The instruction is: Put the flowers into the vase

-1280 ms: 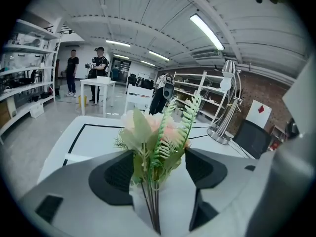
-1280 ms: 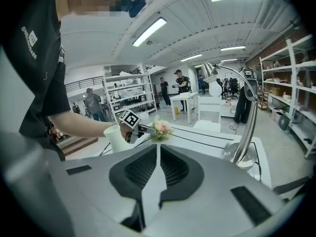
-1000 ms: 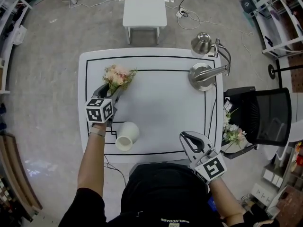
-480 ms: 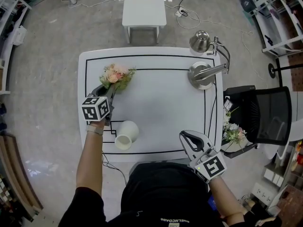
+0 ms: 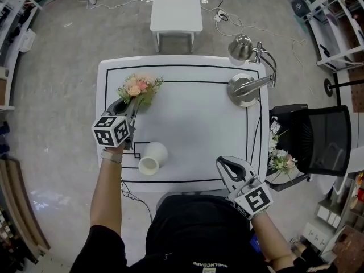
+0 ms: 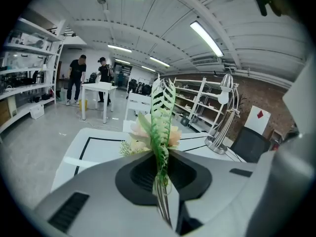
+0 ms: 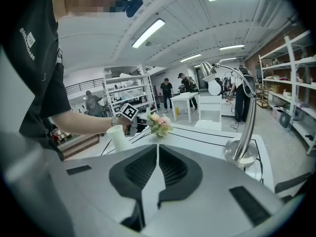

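Note:
A small bouquet of pink and cream flowers with green fern leaves hangs just above the far left of the white table. My left gripper has just been closing and is shut on its stems; in the left gripper view the flowers stand up from between the pressed jaws. The white vase stands upright near the front left, just right of my left hand. My right gripper rests at the front right edge, shut with nothing in it. From the right gripper view, the vase and flowers show at left.
A silver desk lamp stands at the table's back right corner. A black chair sits to the right, with another bunch of flowers beside it. A white stool stands beyond the table. Black lines frame the tabletop.
My left gripper has closed on the flower stems and risen, lifting the bouquet off the table. The right gripper and the vase have stayed where they were.

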The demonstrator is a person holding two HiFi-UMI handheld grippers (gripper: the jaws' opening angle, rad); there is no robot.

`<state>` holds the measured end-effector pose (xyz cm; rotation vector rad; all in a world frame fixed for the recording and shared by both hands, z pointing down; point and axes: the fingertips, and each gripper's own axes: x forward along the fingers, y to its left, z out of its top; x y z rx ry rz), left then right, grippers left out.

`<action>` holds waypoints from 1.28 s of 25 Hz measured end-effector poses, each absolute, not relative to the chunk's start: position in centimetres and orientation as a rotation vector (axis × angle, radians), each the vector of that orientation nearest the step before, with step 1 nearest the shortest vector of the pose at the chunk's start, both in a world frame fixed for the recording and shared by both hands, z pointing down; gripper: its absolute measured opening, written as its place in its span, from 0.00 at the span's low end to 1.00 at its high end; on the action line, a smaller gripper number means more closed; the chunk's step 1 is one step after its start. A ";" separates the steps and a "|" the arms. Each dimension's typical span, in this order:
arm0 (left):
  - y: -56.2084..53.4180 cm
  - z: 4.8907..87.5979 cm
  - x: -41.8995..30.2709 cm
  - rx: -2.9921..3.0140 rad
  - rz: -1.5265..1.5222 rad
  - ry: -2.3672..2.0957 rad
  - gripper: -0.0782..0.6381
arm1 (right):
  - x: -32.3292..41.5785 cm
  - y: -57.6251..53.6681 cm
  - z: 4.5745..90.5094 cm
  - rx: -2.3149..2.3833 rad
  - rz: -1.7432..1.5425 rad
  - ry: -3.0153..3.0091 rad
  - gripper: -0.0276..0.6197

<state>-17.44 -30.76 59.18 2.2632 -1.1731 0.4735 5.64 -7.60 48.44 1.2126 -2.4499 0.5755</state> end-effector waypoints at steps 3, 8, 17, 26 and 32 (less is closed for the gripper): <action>-30.5 58.1 -17.5 2.292 0.469 -1.188 0.17 | 5.7 -7.4 48.3 1.214 0.570 -2.459 0.06; -30.1 54.7 -17.4 2.353 0.424 -1.214 0.17 | 5.7 -6.7 48.0 1.201 0.538 -2.482 0.06; -29.1 45.8 -17.0 2.472 0.258 -1.266 0.17 | 6.2 -5.3 47.2 1.182 0.501 -2.494 0.06; -26.6 36.6 -15.1 2.557 0.025 -1.284 0.17 | 7.3 -4.4 46.0 1.179 0.457 -2.506 0.06; -24.5 33.7 -13.9 2.582 -0.054 -1.261 0.17 | 7.3 -4.1 44.7 1.175 0.419 -2.571 0.06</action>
